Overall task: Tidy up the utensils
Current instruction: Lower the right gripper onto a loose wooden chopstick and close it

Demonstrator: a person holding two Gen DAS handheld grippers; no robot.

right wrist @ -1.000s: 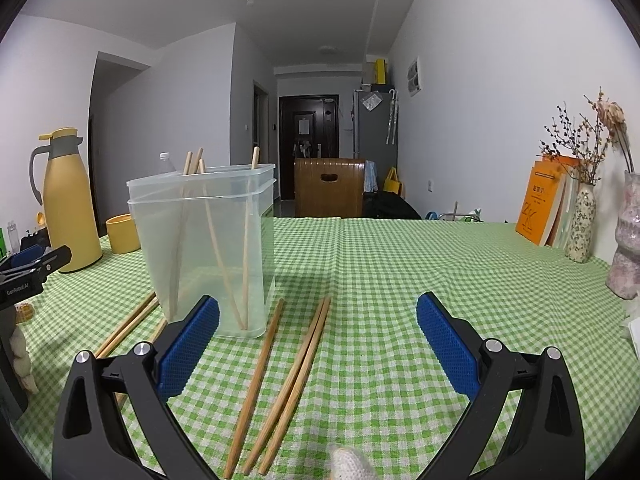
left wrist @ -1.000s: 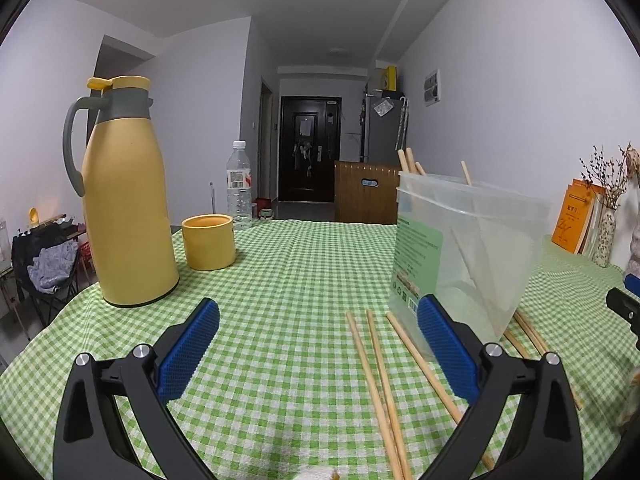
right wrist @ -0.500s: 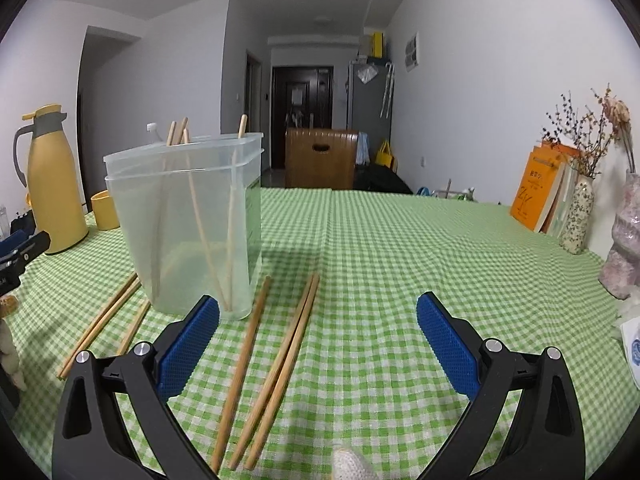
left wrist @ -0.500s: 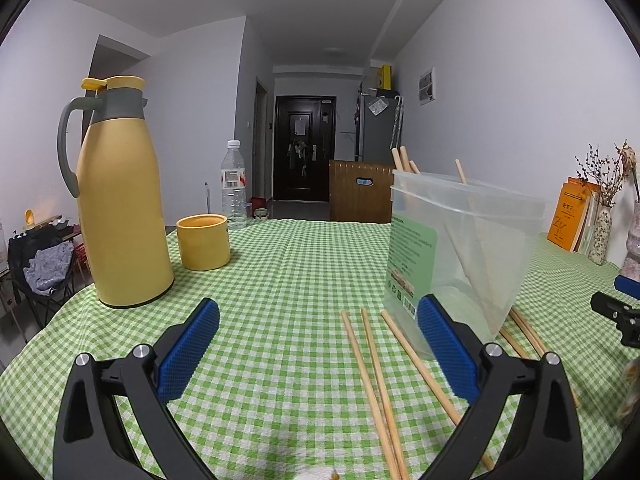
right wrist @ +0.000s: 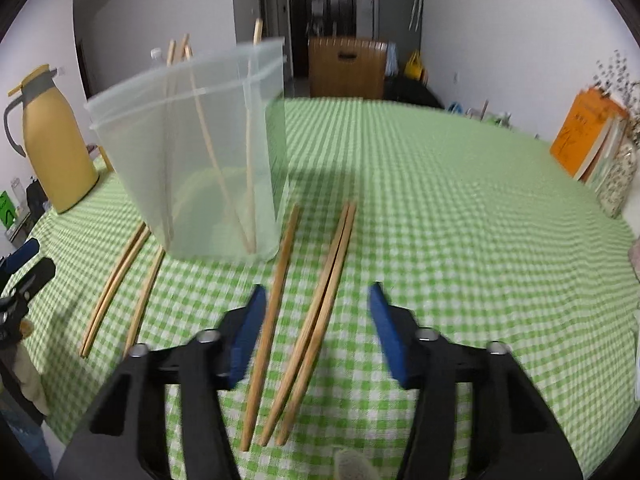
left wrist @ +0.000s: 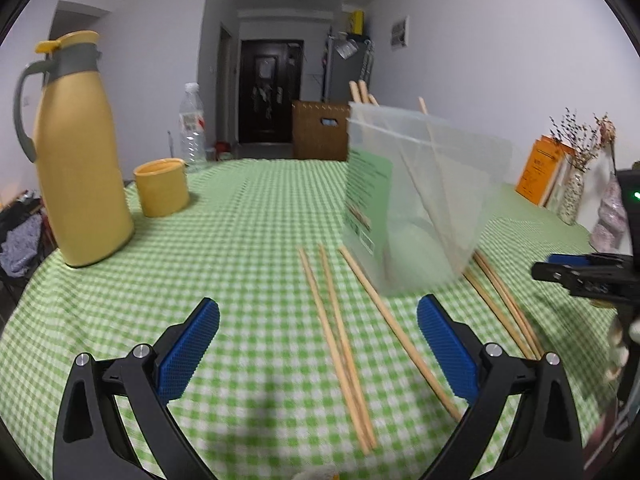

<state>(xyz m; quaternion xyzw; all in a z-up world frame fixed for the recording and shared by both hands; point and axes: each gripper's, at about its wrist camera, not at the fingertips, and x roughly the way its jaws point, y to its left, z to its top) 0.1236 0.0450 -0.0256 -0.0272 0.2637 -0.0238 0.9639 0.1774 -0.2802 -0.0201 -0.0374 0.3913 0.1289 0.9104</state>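
Observation:
A clear plastic tub (right wrist: 208, 152) stands on the green checked cloth with several wooden chopsticks upright in it; it also shows in the left wrist view (left wrist: 416, 196). Loose chopsticks lie around it. My right gripper (right wrist: 316, 328) is open, lowered over three chopsticks (right wrist: 316, 320) that lie between its blue pads. My left gripper (left wrist: 318, 344) is open and empty, above a pair of chopsticks (left wrist: 336, 336) and one more (left wrist: 392, 328) on the tub's left. Two more chopsticks (right wrist: 116, 276) lie on the tub's far side in the right wrist view.
A yellow thermos jug (left wrist: 76, 160), a yellow cup (left wrist: 160, 186) and a water bottle (left wrist: 192, 128) stand at the left. Orange books (right wrist: 584, 128) and vases (left wrist: 572, 196) line the right wall. The right gripper shows at the left wrist view's right edge (left wrist: 588, 276).
My right gripper has tilted down and moved forward over the three chopsticks, its jaws narrower than before. My left gripper has dipped toward the cloth and stays wide open.

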